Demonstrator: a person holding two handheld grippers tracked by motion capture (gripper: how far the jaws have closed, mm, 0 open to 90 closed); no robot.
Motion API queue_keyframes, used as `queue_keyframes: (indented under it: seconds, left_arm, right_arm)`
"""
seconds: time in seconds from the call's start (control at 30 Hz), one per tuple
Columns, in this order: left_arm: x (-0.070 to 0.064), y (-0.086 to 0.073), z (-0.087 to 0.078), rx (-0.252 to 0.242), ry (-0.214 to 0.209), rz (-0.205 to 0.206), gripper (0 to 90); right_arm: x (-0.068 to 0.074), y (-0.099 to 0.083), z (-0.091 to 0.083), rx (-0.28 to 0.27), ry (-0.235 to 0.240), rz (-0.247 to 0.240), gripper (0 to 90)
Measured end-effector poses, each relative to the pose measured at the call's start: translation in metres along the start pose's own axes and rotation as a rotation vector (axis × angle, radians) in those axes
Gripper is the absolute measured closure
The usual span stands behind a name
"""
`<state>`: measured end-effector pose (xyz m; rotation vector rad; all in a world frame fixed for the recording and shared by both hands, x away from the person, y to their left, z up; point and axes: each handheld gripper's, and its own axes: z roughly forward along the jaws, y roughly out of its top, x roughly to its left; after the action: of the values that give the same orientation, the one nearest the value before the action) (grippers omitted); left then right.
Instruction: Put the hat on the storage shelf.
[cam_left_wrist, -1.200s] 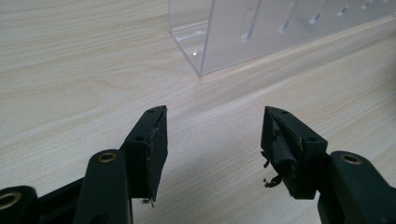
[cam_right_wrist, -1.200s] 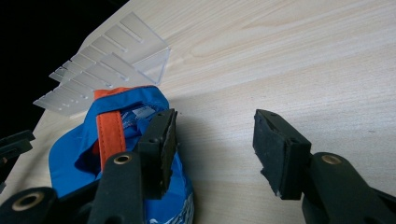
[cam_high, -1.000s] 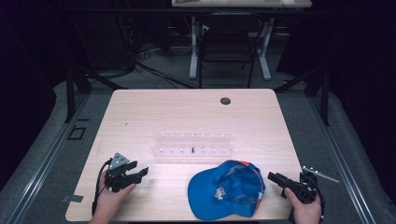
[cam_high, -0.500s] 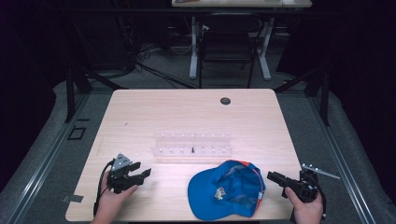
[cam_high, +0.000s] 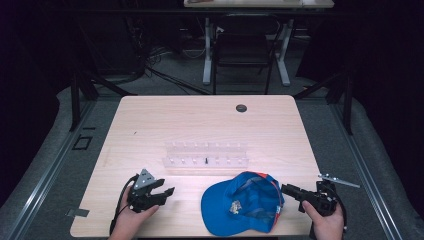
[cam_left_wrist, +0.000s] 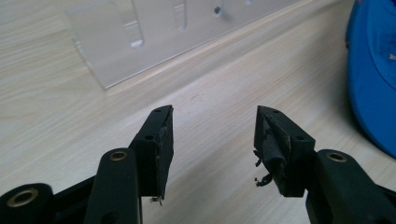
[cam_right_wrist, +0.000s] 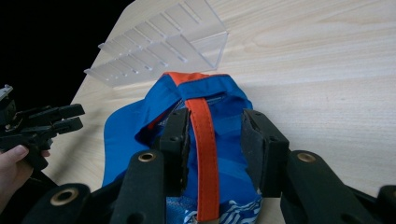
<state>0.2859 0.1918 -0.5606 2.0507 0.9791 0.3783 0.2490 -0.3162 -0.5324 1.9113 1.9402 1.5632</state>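
Note:
A blue cap (cam_high: 240, 205) with an orange back strap (cam_right_wrist: 205, 140) lies upside down near the table's front edge, right of the middle. My right gripper (cam_high: 286, 189) is at the cap's right side. In the right gripper view this gripper (cam_right_wrist: 215, 116) is open, its jaws standing on either side of the strap over the blue fabric (cam_right_wrist: 135, 121). My left gripper (cam_high: 167, 192) rests low over the table to the cap's left. It (cam_left_wrist: 212, 114) is open, with bare wood between its jaws. The cap's edge (cam_left_wrist: 373, 70) shows at the right of the left gripper view.
A clear plastic rack (cam_high: 205, 155) with slots lies across the table's middle, just behind the cap, with a small dark piece (cam_high: 206, 160) in it. A round black grommet (cam_high: 241, 108) sits near the far edge. A chair (cam_high: 242, 50) stands beyond the table (cam_high: 150, 125).
The left gripper has shifted slightly right and toward the front edge. The right gripper has edged a little left onto the cap's rim. The cap and rack have not moved.

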Motion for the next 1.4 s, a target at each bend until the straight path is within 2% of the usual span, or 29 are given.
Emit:
queue_keyframes:
  seconds: [0.07,0.2,0.23,0.3,0.5,0.63,0.73,0.9,1.27,1.4]
  left_arm:
    - [-0.004,0.001,0.001,0.001,-0.01,0.006,47.8]
    - [-0.008,0.002,0.002,0.005,-0.014,0.025,47.8]
    - [-0.008,0.001,0.003,0.008,-0.014,0.023,47.8]
    - [-0.007,0.001,0.003,0.012,-0.014,0.025,47.8]
    - [-0.004,0.0,0.002,0.005,-0.004,0.014,47.8]
    - [-0.001,0.0,0.001,0.009,0.001,0.009,47.8]
    - [0.0,0.0,0.001,0.008,0.007,0.008,47.8]
    - [0.001,0.0,0.001,0.003,0.008,0.005,47.8]
    - [0.001,-0.001,0.001,0.001,0.016,-0.001,47.5]
    - [0.002,0.0,0.001,0.006,0.016,0.002,47.5]
  right_arm:
    - [0.0,0.0,0.001,0.014,-0.009,-0.004,62.6]
    - [0.002,0.0,0.005,0.023,0.019,0.007,62.5]
    - [0.002,0.001,0.005,0.049,0.01,-0.005,62.4]
    - [0.003,0.0,0.008,0.061,0.032,0.001,62.3]
    - [0.005,0.006,0.016,0.126,0.037,-0.004,62.9]
    - [0.003,0.011,0.021,0.203,0.027,-0.019,62.3]
    - [0.002,0.011,0.026,0.229,0.056,0.006,62.4]
    - [0.004,0.013,0.026,0.28,0.083,0.014,62.9]
    - [0.012,0.019,0.022,0.363,0.105,-0.041,66.5]
    - [0.014,0.021,0.022,0.397,0.088,-0.053,68.8]
